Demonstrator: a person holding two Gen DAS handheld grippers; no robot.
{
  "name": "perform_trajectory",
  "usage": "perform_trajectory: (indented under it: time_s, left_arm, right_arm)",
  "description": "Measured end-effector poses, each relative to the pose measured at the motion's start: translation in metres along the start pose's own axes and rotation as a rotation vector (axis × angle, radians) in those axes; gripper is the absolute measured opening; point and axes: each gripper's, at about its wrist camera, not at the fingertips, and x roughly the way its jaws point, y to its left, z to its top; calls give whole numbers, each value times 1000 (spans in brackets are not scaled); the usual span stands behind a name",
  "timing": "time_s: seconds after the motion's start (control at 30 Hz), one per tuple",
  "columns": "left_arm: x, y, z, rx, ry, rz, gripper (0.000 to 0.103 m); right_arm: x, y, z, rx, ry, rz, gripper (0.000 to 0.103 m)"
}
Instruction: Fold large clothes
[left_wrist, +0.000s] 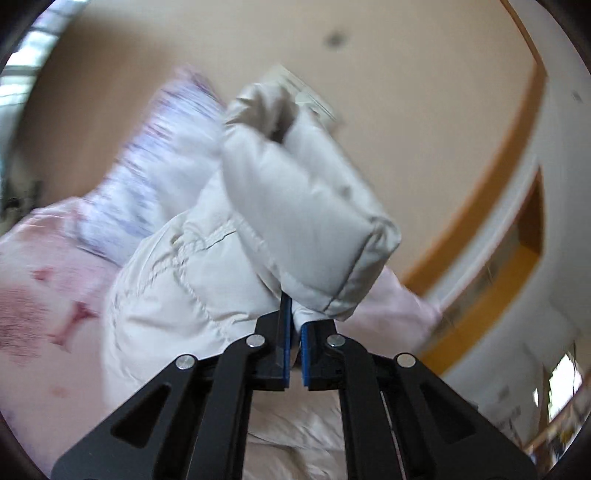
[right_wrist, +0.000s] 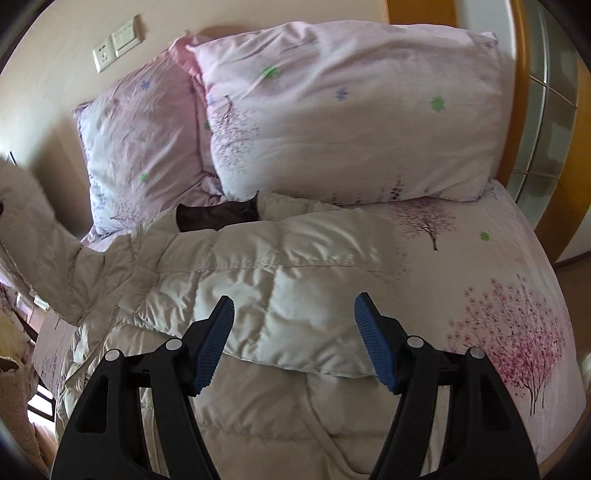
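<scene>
A cream quilted puffer jacket (right_wrist: 258, 280) lies on a bed, its body partly folded, a dark inner collar (right_wrist: 218, 216) showing at its top. My left gripper (left_wrist: 294, 317) is shut on the jacket's sleeve (left_wrist: 295, 206) near the cuff and holds it lifted in the air; the left wrist view is blurred. The raised sleeve also shows at the left edge of the right wrist view (right_wrist: 40, 236). My right gripper (right_wrist: 294, 314) is open and empty, just above the folded jacket body.
The bed has a pink floral cover (right_wrist: 498, 295). Two pink pillows (right_wrist: 351, 110) (right_wrist: 136, 147) stand at its head against a beige wall with a switch and socket (right_wrist: 116, 42). A wooden door frame (right_wrist: 517, 92) is at the right. The bed's left edge drops off (right_wrist: 40, 354).
</scene>
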Motion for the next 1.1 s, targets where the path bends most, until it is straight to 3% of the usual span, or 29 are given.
perform_trajectory:
  time_s: [0.2, 0.33, 0.4, 0.47, 0.53, 0.6, 0.67, 0.7, 0.73, 0.83, 0.93, 1.0, 1.1]
  left_arm:
    - [83, -50, -70, 143, 206, -26, 6]
    - [147, -74, -139, 307, 419, 62, 13]
    - [164, -74, -159, 373, 485, 110, 23]
    - [175, -80, -178, 472, 540, 179, 24]
    - [168, -80, -183, 527, 543, 192, 30]
    - [149, -80, -177, 539, 504, 171, 64]
    - [126, -81, -167, 554, 418, 126, 90]
    - [118, -82, -164, 570, 373, 129, 98]
    - [103, -84, -160, 604, 315, 159, 100]
    - [72, -74, -148, 644, 272, 202, 101]
    - [43, -49, -138, 587, 274, 259, 101]
    - [31, -21, -130, 525, 303, 348, 101]
    - [24, 17, -116, 436, 334, 454, 101]
  right_arm:
    - [-5, -22, -2, 51, -12, -12, 69]
    - [-1, -34, -1, 94, -2, 8, 69]
    - [5, -37, -1, 120, 17, 29, 69]
    - [11, -38, 0, 145, 38, 61, 69]
    - [18, -37, 1, 166, 59, 107, 69]
    - [25, -33, 2, 187, 83, 161, 69]
    - [34, -28, 2, 213, 118, 224, 69]
    - [39, -25, 2, 226, 135, 250, 69]
    - [43, -21, 2, 238, 154, 279, 69]
    - [57, -12, 3, 287, 207, 376, 69]
    - [70, 0, 2, 285, 247, 389, 69]
    - [81, 10, 0, 277, 274, 381, 69]
    - [101, 27, -4, 271, 325, 393, 57]
